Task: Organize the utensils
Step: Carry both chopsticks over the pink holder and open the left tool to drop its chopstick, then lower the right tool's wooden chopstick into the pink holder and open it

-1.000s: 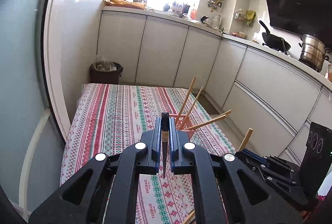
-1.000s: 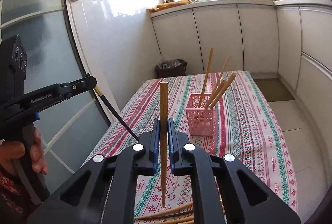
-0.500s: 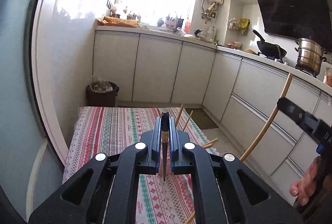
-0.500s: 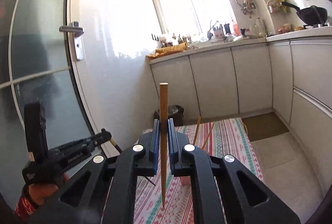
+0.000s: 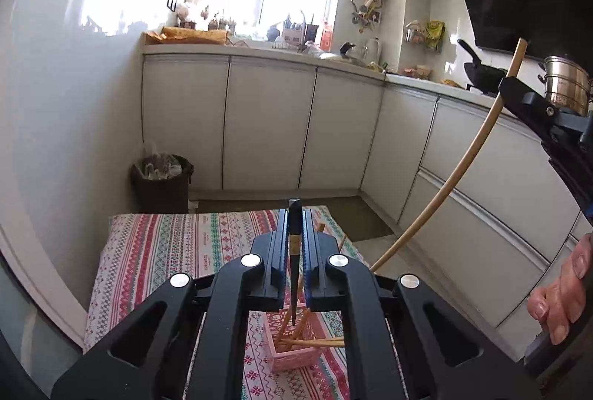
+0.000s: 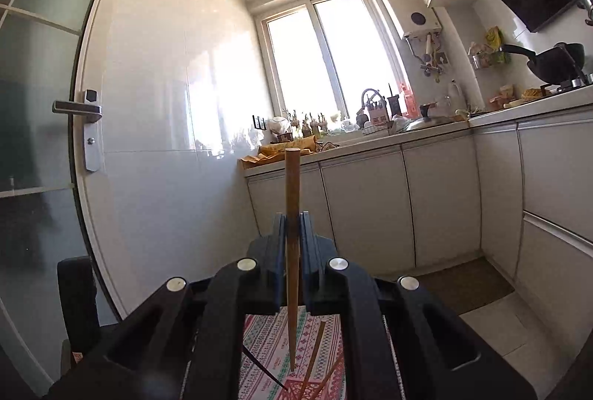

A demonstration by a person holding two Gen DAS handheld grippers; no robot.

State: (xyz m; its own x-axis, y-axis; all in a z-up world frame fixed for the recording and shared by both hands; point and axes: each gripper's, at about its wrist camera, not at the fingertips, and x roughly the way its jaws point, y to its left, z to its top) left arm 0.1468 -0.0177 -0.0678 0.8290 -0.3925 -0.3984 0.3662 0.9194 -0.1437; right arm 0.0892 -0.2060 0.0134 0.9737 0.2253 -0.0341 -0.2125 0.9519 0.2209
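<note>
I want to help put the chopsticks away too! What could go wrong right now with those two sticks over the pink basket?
1. The pink basket already holds slanted chopsticks; the dark chopstick in the left tongs might hit them and bounce out.
2. The light wooden chopstick in the right tongs hangs close to the dark one's tip, so the two might knock together.
3. The basket looks light; a poke on its rim might tip it over.

Basket (image 5: 292,355) of chopsticks (image 5: 315,342) on the table (image 5: 155,251), bin (image 5: 161,183) behind it by the cabinets (image 5: 270,125)
</note>
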